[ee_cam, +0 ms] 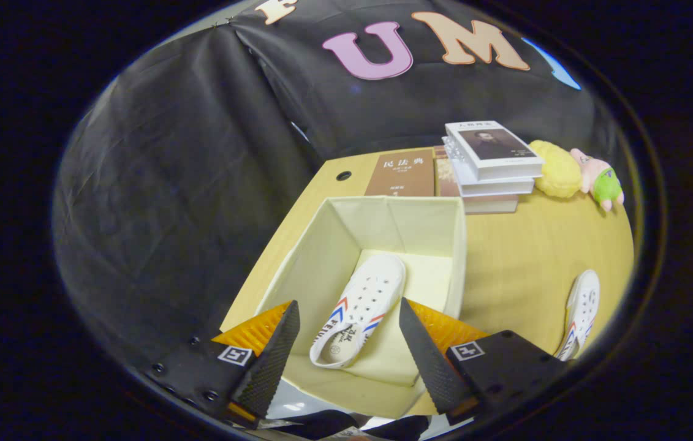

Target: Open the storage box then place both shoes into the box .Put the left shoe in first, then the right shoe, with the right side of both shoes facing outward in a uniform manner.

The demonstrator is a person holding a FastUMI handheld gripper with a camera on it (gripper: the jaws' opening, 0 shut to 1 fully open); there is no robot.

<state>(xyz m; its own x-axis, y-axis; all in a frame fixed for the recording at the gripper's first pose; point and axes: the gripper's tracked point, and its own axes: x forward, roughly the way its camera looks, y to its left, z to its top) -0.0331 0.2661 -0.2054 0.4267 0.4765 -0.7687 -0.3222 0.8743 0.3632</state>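
Observation:
A cream fabric storage box [321, 245] stands open on the wooden table [524, 269]. One white shoe [361, 306] with red and blue stripes lies on the box floor, toe pointing away from me, heel nearest the fingers. My gripper [349, 321] hovers above the box's near side, open, with the shoe's heel showing in the gap between the fingers and neither finger touching it. A second white shoe [580, 312] lies on the table to the right of the box, beyond the right finger.
A stack of white books [493, 162] and a brown book [401, 173] lie behind the box. A yellow plush [557, 168] and a pink and green plush [600, 177] sit to their right. The table's left edge runs close along the box.

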